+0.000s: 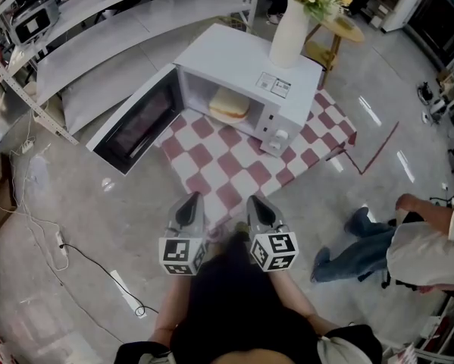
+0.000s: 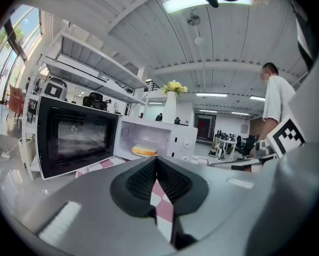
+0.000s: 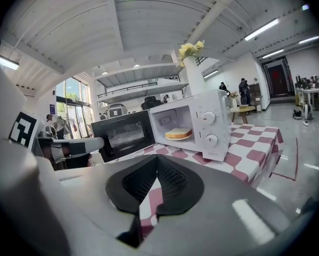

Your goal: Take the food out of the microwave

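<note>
Food [image 1: 229, 106] in microwave [image 1: 234, 55], top label [image 1: 273, 84] illegible

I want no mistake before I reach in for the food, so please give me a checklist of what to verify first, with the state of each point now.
1. The door of the microwave stands open wide: ok.
2. The food is in sight inside, on a plate: ok.
3. The left gripper is open for a grasp: not ok, jaws shut, empty.
4. The right gripper is open for a grasp: not ok, jaws shut, empty.
5. The vase on top of the microwave is upright: ok.
6. Enough plate rim is free to pinch: cannot tell.
</note>
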The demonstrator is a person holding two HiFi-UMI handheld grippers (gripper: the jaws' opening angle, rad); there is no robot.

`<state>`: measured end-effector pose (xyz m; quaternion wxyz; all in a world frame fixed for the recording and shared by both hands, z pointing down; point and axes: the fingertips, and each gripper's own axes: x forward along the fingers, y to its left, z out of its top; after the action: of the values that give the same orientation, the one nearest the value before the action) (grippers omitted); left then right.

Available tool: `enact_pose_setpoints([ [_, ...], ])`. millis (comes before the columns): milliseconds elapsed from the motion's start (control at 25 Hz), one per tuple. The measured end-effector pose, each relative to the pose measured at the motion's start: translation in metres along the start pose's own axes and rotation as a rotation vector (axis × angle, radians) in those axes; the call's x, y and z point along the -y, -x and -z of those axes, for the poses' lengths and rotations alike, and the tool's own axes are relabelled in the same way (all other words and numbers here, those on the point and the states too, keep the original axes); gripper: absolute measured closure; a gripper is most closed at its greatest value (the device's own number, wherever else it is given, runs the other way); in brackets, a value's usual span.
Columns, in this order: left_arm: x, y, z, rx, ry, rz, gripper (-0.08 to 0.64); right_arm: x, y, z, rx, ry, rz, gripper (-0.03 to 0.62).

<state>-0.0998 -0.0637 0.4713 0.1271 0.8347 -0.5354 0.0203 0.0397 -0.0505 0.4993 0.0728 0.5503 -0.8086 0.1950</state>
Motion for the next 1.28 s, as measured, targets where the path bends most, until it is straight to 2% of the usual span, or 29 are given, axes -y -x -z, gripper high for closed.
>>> enact_pose_setpoints([
  [400,-0.008,-0.013,0.002,-0.01,0.02,-0.023,0.551,0.004,-0.017,-0.001,-0.024,0.014,-0.018,0.592],
  [1280,-0.026,-0.095,-0.008,-0.033,0.032,-0.081,0.551,0.041,-0.086,-0.03,-0.062,0.024,-0.087,0.592],
])
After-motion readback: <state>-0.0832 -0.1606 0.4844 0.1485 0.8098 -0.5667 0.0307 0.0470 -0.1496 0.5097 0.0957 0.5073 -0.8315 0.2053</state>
